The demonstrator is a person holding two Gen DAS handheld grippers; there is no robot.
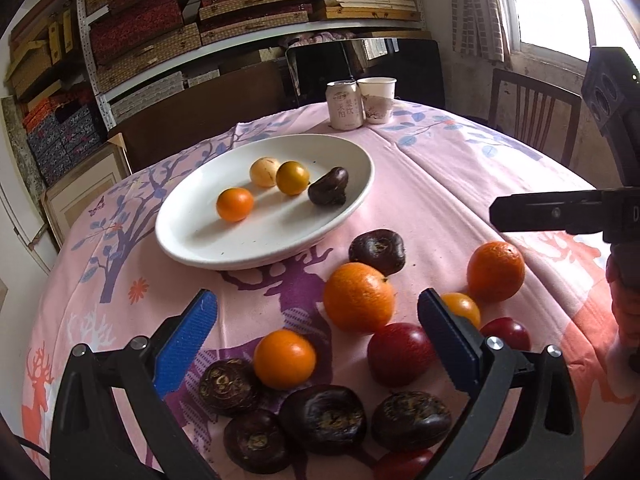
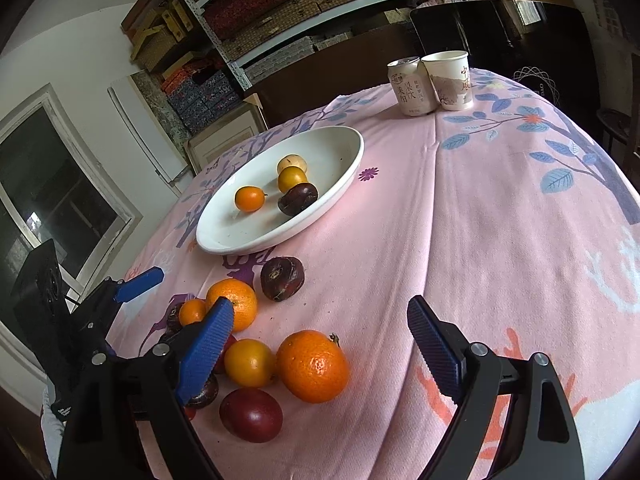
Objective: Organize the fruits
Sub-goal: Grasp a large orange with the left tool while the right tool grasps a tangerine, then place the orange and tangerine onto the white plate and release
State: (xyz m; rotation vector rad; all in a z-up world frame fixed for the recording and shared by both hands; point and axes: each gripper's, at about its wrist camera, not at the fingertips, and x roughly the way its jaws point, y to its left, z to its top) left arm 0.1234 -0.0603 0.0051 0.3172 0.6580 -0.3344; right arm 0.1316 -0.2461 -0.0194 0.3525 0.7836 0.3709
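A white oval plate (image 1: pixel 192 236) (image 2: pixel 344 148) on the pink cloth holds three small orange-yellow fruits and one dark water chestnut (image 1: pixel 328 187) (image 2: pixel 298 199). Loose fruit lies in front of it: oranges (image 1: pixel 358 297) (image 2: pixel 313 366), small orange fruits (image 1: pixel 285 359) (image 2: pixel 249 362), red plums (image 1: pixel 400 354) (image 2: pixel 251 414) and several dark water chestnuts (image 1: pixel 322 413). My left gripper (image 1: pixel 318 336) is open and empty, just above this pile. My right gripper (image 2: pixel 320 348) is open and empty, over the orange at the pile's right end; it shows at the right of the left wrist view (image 1: pixel 552 213).
A drink can (image 1: pixel 345 105) (image 2: pixel 410 86) and a paper cup (image 1: pixel 377 100) (image 2: pixel 450 80) stand at the table's far side. A wooden chair (image 1: pixel 532 116) is behind the table at right. Shelves of boxes (image 1: pixel 240 12) fill the back wall.
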